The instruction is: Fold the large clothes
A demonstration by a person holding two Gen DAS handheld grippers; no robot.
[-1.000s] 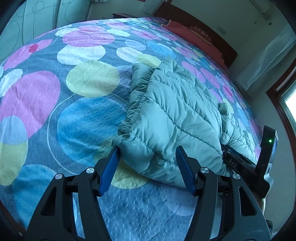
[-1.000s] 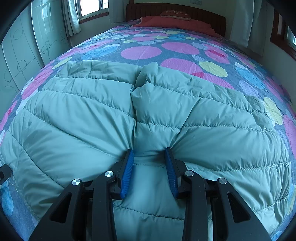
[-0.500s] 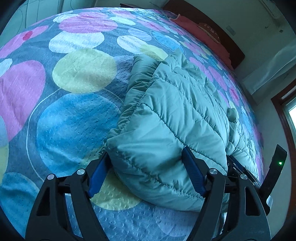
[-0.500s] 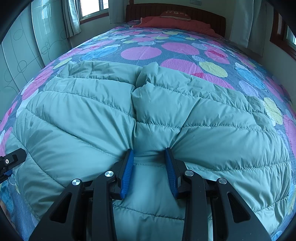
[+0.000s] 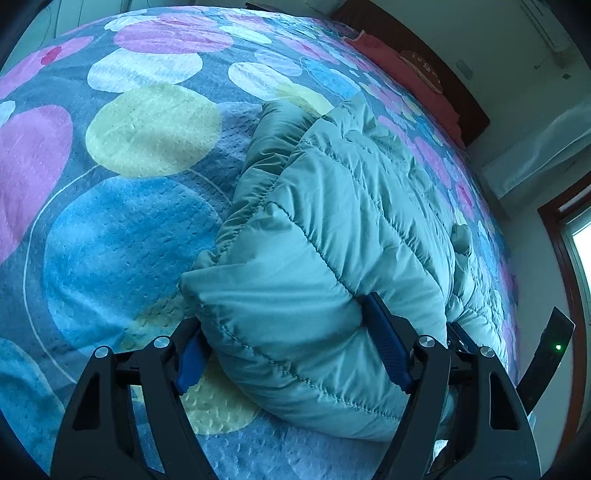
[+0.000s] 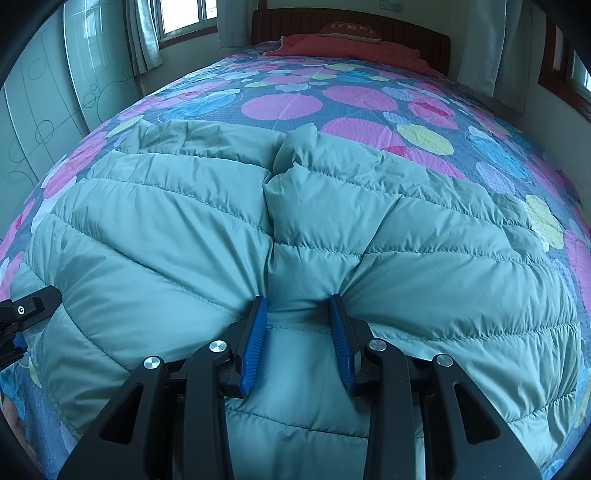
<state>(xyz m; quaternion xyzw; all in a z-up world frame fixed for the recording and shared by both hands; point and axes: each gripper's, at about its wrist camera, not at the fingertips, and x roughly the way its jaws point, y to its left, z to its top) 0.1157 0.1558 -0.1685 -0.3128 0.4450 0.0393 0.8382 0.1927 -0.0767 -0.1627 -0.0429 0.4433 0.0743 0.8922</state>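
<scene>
1. On the near part of a wide bed lies the pale green quilted jacket (image 6: 177,236), puffy and stitched in bands, spread broadly across the bedspread (image 6: 332,99) printed with pink, blue and yellow circles.
2. At the jacket's near hem, the right gripper (image 6: 298,321) pinches a bunched fold of the padding; its blue pads press in from both sides and the cloth gathers into creases between them.
3. At the jacket's corner, seen from the left wrist view, the left gripper (image 5: 284,332) straddles the thick folded edge. Its jaws have just been closing a little, with the padding between them; the right-hand blue pad dents the fabric, while the left-hand pad sits half hidden under the corner, so I cannot tell if it presses.
4. Beyond the jacket, a red pillow (image 6: 354,48) rests against the dark wooden headboard (image 6: 351,20).
5. Curtained windows (image 6: 184,16) and pale wardrobe doors (image 6: 40,122) stand along the walls.
</scene>
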